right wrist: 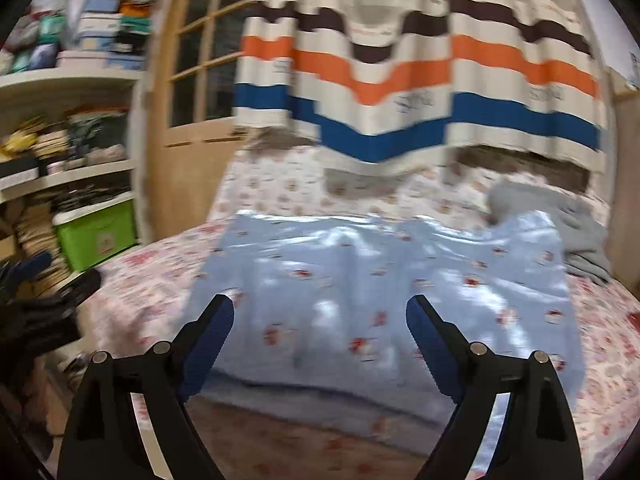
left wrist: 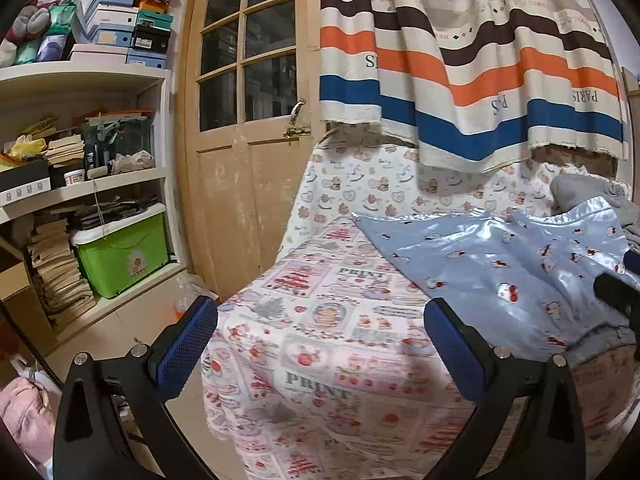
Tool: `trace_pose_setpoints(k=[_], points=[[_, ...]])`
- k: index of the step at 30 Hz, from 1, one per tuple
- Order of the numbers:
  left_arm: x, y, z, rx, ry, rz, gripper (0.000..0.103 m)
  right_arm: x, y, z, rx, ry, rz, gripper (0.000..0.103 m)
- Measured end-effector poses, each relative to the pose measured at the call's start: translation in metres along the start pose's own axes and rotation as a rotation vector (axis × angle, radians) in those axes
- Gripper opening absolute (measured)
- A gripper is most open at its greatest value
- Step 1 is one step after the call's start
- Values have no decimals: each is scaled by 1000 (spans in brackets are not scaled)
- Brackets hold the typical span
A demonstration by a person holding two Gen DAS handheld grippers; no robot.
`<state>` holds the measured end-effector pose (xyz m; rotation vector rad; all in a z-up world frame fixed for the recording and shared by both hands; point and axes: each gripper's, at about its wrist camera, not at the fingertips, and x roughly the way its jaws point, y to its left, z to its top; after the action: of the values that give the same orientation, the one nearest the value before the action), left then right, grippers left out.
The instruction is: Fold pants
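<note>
Light blue printed pants (right wrist: 380, 280) are spread flat on a bed (left wrist: 320, 360) covered by a patterned sheet. The left gripper (left wrist: 320, 344) hovers over bare sheet left of them, fingers spread, empty. The right gripper (right wrist: 320, 340) hovers above the near edge, fingers spread, nothing pinched. A fold seems about to begin; an edge must be pinched next.

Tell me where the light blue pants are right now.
The light blue pants lie spread on the patterned bedsheet, centre in the right wrist view, right side in the left wrist view, below the striped curtain and beside a grey garment.
</note>
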<state>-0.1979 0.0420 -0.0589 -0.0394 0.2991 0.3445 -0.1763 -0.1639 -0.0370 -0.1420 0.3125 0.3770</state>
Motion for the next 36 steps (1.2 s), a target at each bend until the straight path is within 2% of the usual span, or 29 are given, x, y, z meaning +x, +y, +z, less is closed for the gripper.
trace_pose_setpoints(k=[4,8,11,16,18,20,22,24,29,32,34,35,36], points=[[5,11,0,-20,10,8,102,1,29,-8,-44,-2,91,67],[10,18,-3,-38,18,12,102,11,57,-19,-112,26,119,55],[13,21,-5,-43,26,21,102,22,63,-26,-110,78,134,46],[17,26,-7,-46,41,25,102,32,64,-36,-100,108,105,36],[20,26,-6,-42,50,28,102,32,65,-37,-111,103,88,36],[22,26,-4,-45,57,28,102,34,66,-39,-122,102,79,30],[23,27,-2,-58,58,24,102,34,67,-41,-130,95,58,17],[25,28,2,-62,62,16,102,33,65,-39,-127,91,60,10],[43,21,25,-7,79,-6,102,28,53,-32,-87,70,69,9],[73,23,51,-24,120,-80,102,26,46,-27,-72,56,66,9],[105,23,70,-23,194,-147,101,26,44,-25,-67,55,59,9],[125,21,80,7,247,-177,98,26,42,-24,-63,57,55,9],[141,18,90,32,276,-202,87,26,41,-24,-60,59,54,9]])
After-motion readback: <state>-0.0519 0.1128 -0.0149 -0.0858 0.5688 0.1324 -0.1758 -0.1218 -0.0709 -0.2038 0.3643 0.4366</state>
